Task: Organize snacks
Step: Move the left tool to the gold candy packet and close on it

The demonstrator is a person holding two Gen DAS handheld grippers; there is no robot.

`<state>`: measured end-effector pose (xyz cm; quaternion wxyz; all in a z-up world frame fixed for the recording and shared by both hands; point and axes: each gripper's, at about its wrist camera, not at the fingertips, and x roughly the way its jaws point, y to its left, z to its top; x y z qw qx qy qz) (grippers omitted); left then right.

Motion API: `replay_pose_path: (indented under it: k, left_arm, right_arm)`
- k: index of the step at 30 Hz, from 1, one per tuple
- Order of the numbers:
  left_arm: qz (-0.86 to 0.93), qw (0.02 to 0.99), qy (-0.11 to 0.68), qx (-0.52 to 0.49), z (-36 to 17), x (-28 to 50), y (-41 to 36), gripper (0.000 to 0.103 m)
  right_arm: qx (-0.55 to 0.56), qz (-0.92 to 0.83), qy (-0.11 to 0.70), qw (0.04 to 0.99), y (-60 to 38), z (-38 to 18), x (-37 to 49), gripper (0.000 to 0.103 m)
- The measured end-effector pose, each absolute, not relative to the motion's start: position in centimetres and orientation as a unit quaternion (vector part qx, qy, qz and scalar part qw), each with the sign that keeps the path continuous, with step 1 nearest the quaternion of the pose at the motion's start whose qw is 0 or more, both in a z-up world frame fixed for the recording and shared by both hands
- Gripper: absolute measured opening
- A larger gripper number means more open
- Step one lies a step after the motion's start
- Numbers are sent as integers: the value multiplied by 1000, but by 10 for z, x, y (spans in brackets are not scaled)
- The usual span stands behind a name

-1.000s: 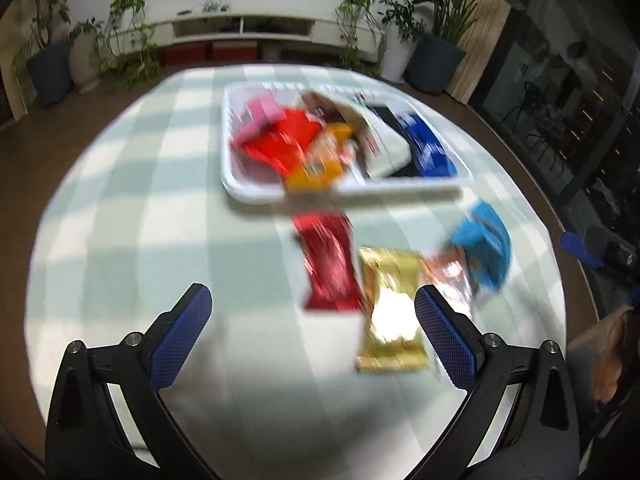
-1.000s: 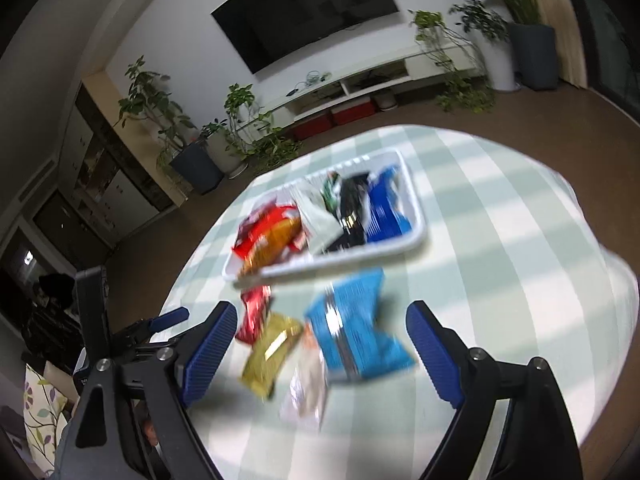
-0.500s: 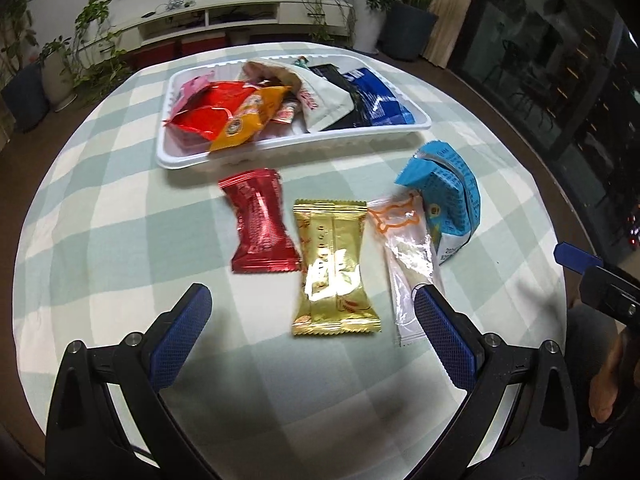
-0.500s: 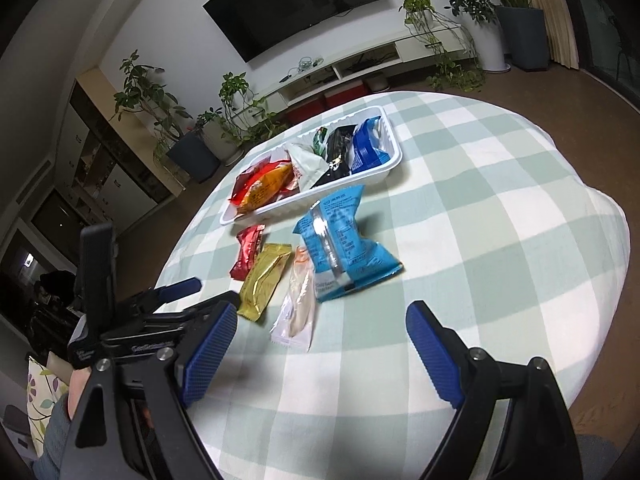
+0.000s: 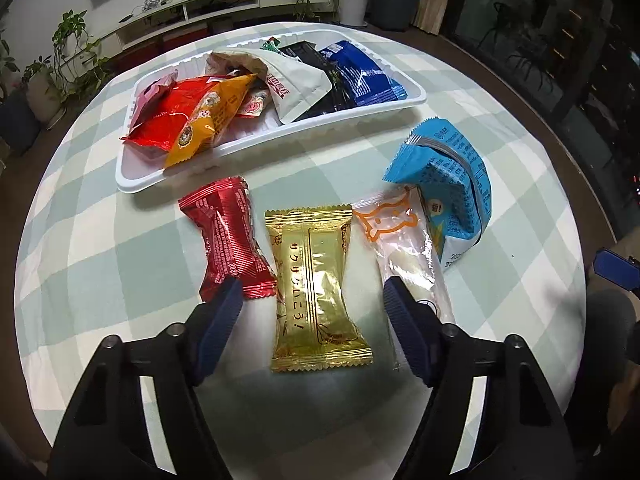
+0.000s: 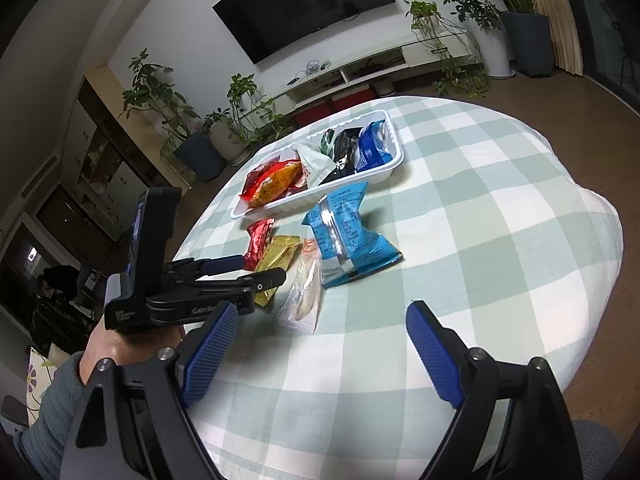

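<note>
Left black two-finger gripper with dark blue ribbed pads (image 5: 310, 300) angles steeply downward, jaws closing, pads pressing on nothing. Its bare hand (image 6: 116, 350) with grey sleeve grips the handle. Right black gripper with bright blue ribbed pads (image 6: 320, 354) tilts downward, jaws wide apart, holding nothing.

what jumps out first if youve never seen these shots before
The shiny gold packet on the checked tablecloth catches the eye first, lying between the pads of the left tongs as their jaws close around it. Just behind it sits the white tray heaped with bright red, orange and blue wrappers. To the right, a puffy light-blue bag stands out, with the right tongs open, holding nothing.
</note>
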<state>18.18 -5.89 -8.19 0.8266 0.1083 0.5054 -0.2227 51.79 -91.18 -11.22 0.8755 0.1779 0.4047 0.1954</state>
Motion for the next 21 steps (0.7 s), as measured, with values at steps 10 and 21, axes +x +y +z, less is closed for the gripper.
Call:
replay_pose_path:
  k: [10,21]
  left_arm:
    - [-202,816,525,132,-98,196,-73,57]
    - [-195,816,527,138,-100,205,-79,58]
  right_arm:
    - [186,193,406,874,-915,-116,518,88]
    - [187,191,405,874,-919,-117,518,88]
